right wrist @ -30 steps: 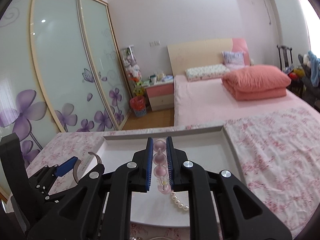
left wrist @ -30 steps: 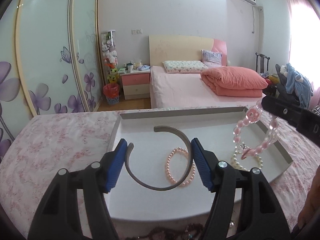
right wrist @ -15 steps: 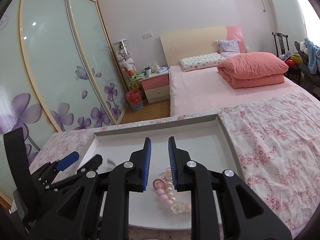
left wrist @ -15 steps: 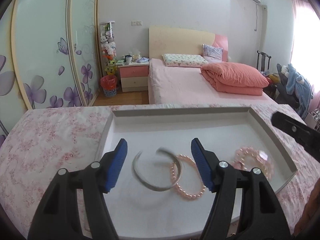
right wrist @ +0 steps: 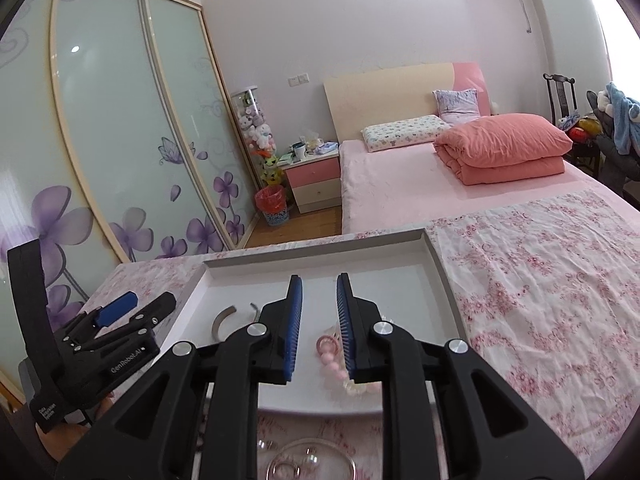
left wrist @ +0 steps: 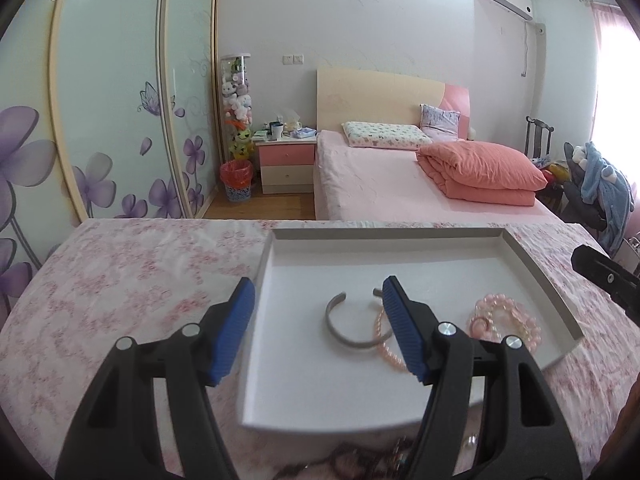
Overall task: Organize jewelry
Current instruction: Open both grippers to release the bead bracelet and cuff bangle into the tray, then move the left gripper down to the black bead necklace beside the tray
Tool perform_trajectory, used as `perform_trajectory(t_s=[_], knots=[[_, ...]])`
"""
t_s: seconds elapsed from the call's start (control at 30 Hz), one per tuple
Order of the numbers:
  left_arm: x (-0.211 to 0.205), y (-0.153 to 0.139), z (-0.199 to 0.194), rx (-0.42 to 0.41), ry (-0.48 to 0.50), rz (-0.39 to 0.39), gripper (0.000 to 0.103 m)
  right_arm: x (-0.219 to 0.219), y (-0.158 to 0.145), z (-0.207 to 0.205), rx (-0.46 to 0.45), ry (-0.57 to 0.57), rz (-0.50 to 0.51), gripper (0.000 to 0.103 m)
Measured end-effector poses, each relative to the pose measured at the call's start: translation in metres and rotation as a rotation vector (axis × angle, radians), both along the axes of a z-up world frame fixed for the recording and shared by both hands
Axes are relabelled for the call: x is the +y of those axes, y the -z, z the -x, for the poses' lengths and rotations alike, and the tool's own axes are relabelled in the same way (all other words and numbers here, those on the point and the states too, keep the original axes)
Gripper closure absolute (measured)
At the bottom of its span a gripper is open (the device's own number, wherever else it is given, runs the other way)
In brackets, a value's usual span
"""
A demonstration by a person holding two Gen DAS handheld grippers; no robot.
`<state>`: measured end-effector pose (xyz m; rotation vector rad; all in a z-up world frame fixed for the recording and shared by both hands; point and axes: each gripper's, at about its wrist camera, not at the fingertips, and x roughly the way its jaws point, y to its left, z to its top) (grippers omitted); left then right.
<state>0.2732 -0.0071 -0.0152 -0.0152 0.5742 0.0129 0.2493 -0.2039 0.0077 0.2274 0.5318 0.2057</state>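
Note:
A white tray (left wrist: 532, 264) lies on the pink floral tablecloth. In it lie a grey open bangle (left wrist: 340, 328), a pink pearl bracelet (left wrist: 384, 354) under its right end, and a pink bead bracelet (left wrist: 506, 320) at the right. My left gripper (left wrist: 318, 328) is open and empty, above the tray's left edge. My right gripper (right wrist: 319, 332) is open and empty, above the pink bead bracelet (right wrist: 334, 358); the tray (right wrist: 440, 268) and bangle (right wrist: 220, 320) also show in the right wrist view.
More jewelry (left wrist: 384, 456) lies on the cloth in front of the tray. A clear glass dish (right wrist: 312, 462) with small pieces stands at the near edge. The left gripper's body (right wrist: 92, 340) is at the tray's left side. A bed (left wrist: 420, 184) lies beyond the table.
My left gripper let go of the grey bangle, which now lies in the tray. My right gripper opened and dropped the pink bead bracelet into the tray. Both grippers drew back.

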Motion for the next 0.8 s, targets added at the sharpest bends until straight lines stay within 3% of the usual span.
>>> perform_trajectory(t_s=[0.2,0.33,0.4,0.47,0.53,0.67,0.8], knots=[[0.017,0.001,0.038,0.011,0.001,-0.006,0.034,0.000,0.008,0.023,0.040,-0.035,0.035,0.084],[0.032,0.010,0.062,0.042,0.004,0.003,0.030,0.003,0.027,0.039,0.127,-0.085,0.061,0.083],[0.038,0.017,0.072,0.063,0.011,0.004,0.028,0.008,0.041,0.046,0.180,-0.121,0.095,0.068],[0.045,0.024,0.081,0.083,0.009,0.001,0.028,0.013,0.051,0.053,0.210,-0.141,0.125,0.059],[0.051,0.029,0.086,0.099,0.003,0.003,0.028,0.018,0.059,0.061,0.236,-0.163,0.157,0.055],[0.061,0.037,0.087,0.122,-0.020,0.022,0.026,0.026,0.071,0.065,0.283,-0.190,0.189,0.034],[0.067,0.041,0.086,0.145,-0.035,0.044,0.025,0.039,0.077,0.064,0.304,-0.199,0.250,0.023]])
